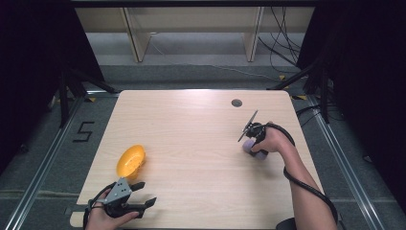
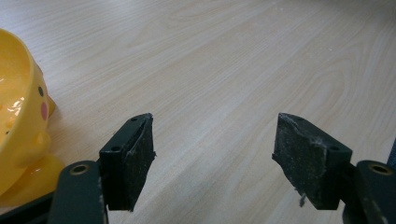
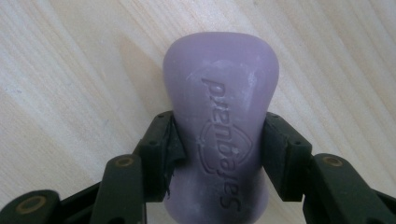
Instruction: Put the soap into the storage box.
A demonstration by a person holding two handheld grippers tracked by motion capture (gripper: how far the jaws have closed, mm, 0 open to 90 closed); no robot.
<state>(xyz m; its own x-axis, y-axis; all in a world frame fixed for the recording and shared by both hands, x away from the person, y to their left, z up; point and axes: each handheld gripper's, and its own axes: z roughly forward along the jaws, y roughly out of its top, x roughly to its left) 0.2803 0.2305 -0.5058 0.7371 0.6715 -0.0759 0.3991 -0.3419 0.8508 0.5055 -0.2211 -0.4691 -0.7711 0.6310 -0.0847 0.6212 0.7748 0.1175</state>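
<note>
A: What is the right gripper (image 3: 219, 154) doing?
B: It is clamping the purple soap (image 3: 222, 121) on the table's (image 1: 191, 124) right side.
A: And the left gripper (image 2: 215, 158)?
B: It is gaping wide at the near left, just beside the yellow bowl (image 1: 130, 160).

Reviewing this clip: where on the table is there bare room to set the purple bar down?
The wide middle of the table, between the yellow bowl and the right tongs shut on the purple soap bar, is bare, as is the far edge beside the small hole. The near-left corner is crowded: bowl and open left tongs.
</note>
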